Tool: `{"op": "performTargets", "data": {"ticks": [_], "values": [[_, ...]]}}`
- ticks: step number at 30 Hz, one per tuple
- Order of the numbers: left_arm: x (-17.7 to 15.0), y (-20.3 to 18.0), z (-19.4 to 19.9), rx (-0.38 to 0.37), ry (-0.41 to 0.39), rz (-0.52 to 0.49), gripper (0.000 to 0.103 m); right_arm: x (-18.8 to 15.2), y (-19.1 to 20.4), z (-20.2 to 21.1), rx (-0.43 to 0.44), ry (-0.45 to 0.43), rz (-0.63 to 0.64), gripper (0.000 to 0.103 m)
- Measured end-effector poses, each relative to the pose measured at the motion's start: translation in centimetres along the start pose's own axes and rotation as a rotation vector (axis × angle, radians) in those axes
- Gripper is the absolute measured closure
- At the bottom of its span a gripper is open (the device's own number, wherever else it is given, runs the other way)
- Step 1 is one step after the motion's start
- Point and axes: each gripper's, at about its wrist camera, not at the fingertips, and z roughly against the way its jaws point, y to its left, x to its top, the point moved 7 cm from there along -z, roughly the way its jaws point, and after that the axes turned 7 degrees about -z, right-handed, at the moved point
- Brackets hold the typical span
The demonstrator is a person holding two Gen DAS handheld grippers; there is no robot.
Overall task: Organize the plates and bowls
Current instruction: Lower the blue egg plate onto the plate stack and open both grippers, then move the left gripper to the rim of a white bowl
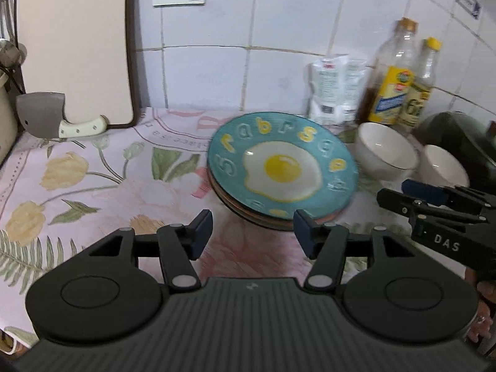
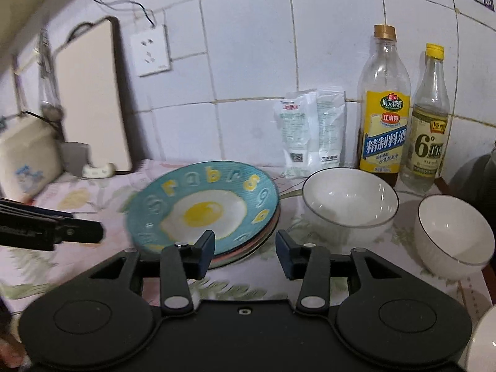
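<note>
Two grippers are hovering over the flowered tablecloth (image 1: 77, 192), both with jaws spread and nothing between the pads. Left gripper (image 1: 252, 232) is sitting just short of the near rim of the plate stack (image 1: 279, 167) — teal fried-egg plate on top, pinkish and darker rims showing beneath it. Right gripper (image 2: 245, 252) is pointing at the gap between the stack and the nearer white bowl (image 2: 350, 198); its left pad is overlapping the stack's edge in view, contact not determinable. Second white bowl (image 2: 454, 232) is standing just right of the first, apart from it. Two bottles (image 2: 384, 108) and a white pouch (image 2: 310, 133) are lining the tiled wall behind — cleaver (image 1: 59, 117) and cutting board (image 1: 74, 43) are resting far left.
</note>
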Motion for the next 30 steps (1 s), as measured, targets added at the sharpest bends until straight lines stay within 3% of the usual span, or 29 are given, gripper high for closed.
{"op": "performTargets", "data": {"ticks": [6, 10, 16, 22, 30], "values": [[-0.5, -2.1, 3.9, -0.061, -0.025, -0.026, 0.043, 0.1, 0.3, 5.3, 0.076, 0.008, 0.024, 0.050], [-0.8, -3.8, 6.4, -0.088, -0.040, -0.061, 0.039, -0.1, 0.1, 8.6, 0.098, -0.014, 0.054, 0.041], [-1.4, -7.3, 9.1, -0.163, -0.052, -0.105, 0.036, -1.5, -1.3, 12.9, 0.075, -0.056, 0.131, 0.022], [-1.6, -12.2, 10.0, -0.239, -0.066, -0.160, 0.032, -3.4, -3.9, 16.2, 0.026, -0.055, 0.164, 0.014], [-2.1, -17.7, 8.0, -0.335, -0.058, -0.191, 0.028, -5.7, -9.0, 18.6, -0.059, -0.067, 0.163, 0.009]]}}
